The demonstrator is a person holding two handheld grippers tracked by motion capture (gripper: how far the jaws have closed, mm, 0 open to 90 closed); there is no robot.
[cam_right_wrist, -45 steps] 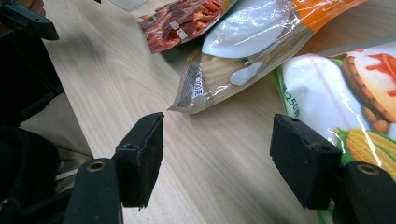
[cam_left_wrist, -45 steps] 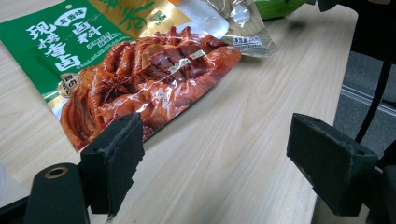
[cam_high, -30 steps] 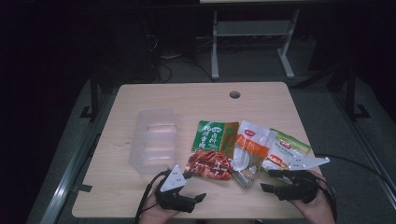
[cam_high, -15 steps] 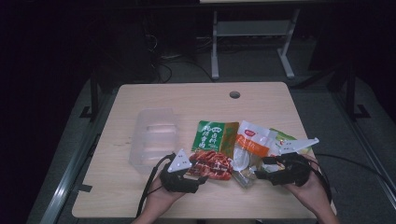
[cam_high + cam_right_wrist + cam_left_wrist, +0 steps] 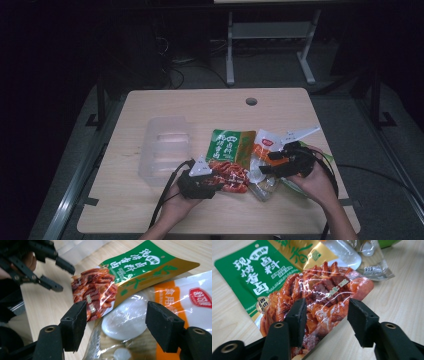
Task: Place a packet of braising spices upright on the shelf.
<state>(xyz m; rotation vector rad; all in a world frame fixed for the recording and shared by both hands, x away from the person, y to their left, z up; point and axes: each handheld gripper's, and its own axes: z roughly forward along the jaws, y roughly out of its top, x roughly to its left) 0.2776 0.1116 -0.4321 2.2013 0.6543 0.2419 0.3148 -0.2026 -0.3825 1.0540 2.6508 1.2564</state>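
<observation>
On the bench (image 5: 150,210), I am judging the packing as barely begun: the clear plastic container (image 5: 165,150) is sitting empty at the left, and every food packet is lying beside it on the wood. I am bringing my left tongs (image 5: 324,315), spread wide, over the red meat packet (image 5: 322,297), whose lower edge is sitting between the jaws ungripped. My right tongs (image 5: 116,325), equally released, are hovering above the clear packet with the white pieces (image 5: 125,322), next to the green seasoning packet (image 5: 230,145) and the orange-and-white packet (image 5: 185,305).
</observation>
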